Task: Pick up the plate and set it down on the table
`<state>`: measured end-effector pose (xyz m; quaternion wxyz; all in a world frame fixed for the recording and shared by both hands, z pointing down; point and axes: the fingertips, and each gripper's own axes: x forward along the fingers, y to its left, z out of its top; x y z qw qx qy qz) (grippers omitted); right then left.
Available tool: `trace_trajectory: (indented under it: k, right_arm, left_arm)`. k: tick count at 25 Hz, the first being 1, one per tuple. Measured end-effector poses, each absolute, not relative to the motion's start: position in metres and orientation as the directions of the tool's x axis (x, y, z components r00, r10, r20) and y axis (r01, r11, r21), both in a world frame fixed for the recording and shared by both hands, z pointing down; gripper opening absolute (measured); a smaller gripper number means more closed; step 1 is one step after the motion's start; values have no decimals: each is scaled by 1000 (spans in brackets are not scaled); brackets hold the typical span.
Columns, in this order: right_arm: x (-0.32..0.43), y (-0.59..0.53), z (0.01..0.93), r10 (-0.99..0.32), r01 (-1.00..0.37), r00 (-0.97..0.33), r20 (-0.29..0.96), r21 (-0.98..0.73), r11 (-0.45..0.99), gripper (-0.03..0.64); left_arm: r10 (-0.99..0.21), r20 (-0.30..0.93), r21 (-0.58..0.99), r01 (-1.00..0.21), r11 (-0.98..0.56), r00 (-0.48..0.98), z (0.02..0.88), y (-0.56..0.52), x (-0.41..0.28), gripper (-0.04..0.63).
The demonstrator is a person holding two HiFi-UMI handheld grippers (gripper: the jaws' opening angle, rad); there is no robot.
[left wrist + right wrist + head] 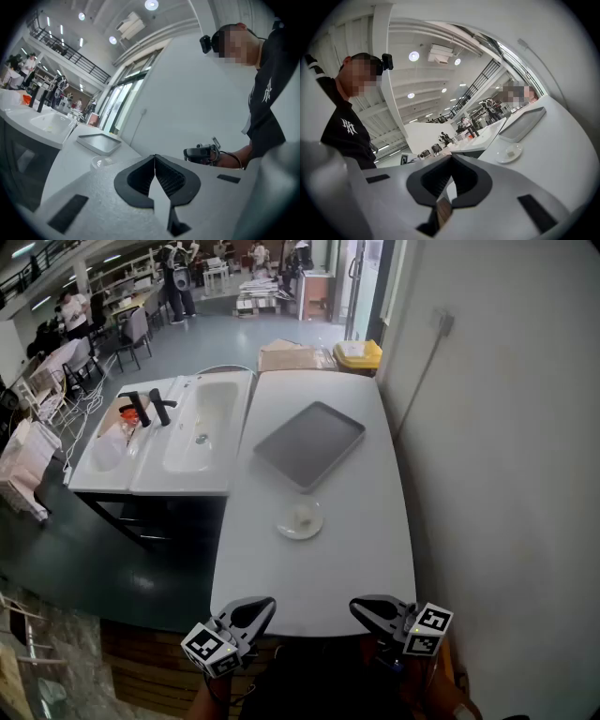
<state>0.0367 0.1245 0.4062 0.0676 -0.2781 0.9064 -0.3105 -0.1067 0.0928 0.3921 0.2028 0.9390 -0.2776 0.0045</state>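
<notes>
Both of my grippers hang at the table's (319, 589) near edge, well short of the tray (309, 444). The left gripper (263, 606) and the right gripper (361, 607) each have their jaws pressed together on nothing. The plate (300, 519) sits on the table just beside the tray's near edge, straight ahead and between the two grippers, perhaps a shade closer to the left one. It is round, so no axis favours either side. A pale scrap lies at its centre, and I cannot make out what it is. The rim's thickness is hard to judge.
</notes>
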Motion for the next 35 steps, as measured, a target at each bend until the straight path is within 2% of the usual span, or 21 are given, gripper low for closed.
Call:
trace_trajectory:
  k: [4,9,15,21,22,23,24,28,31,35]
  right_arm:
    - [44,90,406,-520,-457,-853,44,-544,704,2]
    - [46,93,406,-532,-481,-844,72,-540,690,3]
    - [44,99,414,-584,-517,-806,92,-587,622,5]
    - [39,66,406,-621,-495,-783,31,-636,592,11]
    - [38,60,406,-625,-500,-780,37,-637,587,85]
    - [37,53,407,-624,-507,-780,49,-633,585,196]
    - [37,46,409,-617,-515,-784,65,-623,589,218]
    - [38,16,416,-554,-528,-821,138,-556,643,216]
    - [47,-21,429,-535,-527,-829,164,-549,649,216]
    - [61,-91,482,-491,-542,-830,265,-593,595,216]
  left_arm:
    - [-540,86,357,-531,-768,838,419,76,-114,6]
    - [-520,79,390,-506,-769,851,419,84,-115,6]
    - [-511,174,420,-532,-735,842,447,88,-137,6]
    - [-501,213,461,-538,-705,839,468,62,-168,6]
    - [-502,220,467,-542,-699,837,472,56,-171,6]
    - [-503,226,475,-545,-691,835,476,50,-173,6]
    - [-503,230,484,-547,-683,833,479,44,-174,8]
    - [-511,271,504,-572,-647,816,487,15,-168,17]
    - [-492,345,486,-601,-634,799,494,-10,-157,120]
    - [-467,461,498,-655,-568,755,525,-65,-140,123]
